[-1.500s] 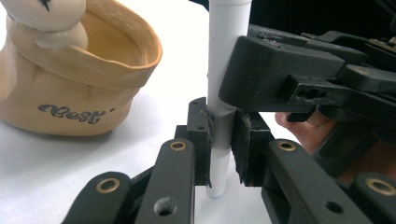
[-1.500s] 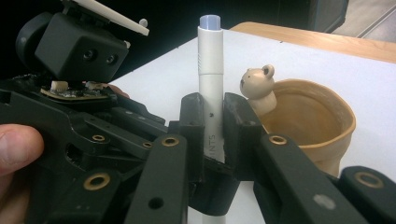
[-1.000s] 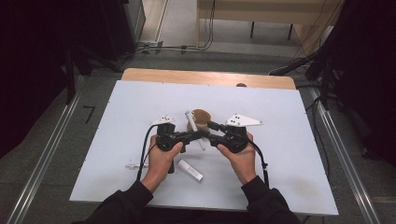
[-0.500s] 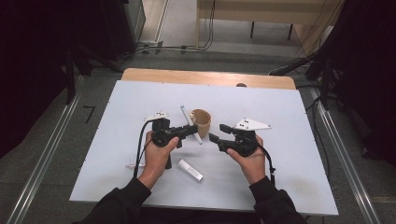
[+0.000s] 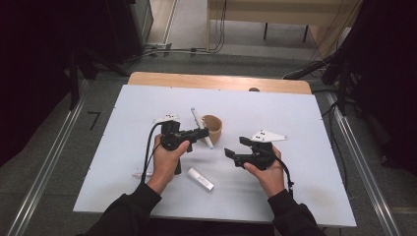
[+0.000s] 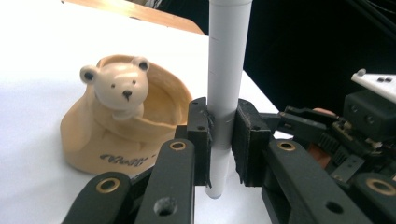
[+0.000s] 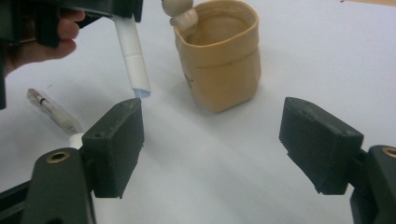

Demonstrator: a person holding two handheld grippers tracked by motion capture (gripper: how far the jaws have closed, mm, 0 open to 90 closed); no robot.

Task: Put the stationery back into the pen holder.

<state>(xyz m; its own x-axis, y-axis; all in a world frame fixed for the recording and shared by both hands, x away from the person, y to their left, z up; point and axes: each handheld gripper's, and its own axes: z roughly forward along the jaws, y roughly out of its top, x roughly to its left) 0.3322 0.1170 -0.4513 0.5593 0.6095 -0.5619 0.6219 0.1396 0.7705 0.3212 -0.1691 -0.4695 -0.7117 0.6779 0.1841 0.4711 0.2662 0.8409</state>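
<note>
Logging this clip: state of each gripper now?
Left gripper: shut on the white marker.
Right gripper: open, holding nothing.

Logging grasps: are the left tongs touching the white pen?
Touching. In the left gripper view, both jaws of the left tongs clamp the white pen with no gap.

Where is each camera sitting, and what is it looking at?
High view: sits above the person's side, looking forward and down at the white table; both forearms and hands show, with the left tongs and the right tongs.
Left gripper view: rides on the left tongs, looking along the jaws shut on a white pen, with the bear cup behind.
Right gripper view: rides on the right tongs, jaws apart, facing the cup and the person's left hand.
Shared: all three views show the bear cup and the pen.
</note>
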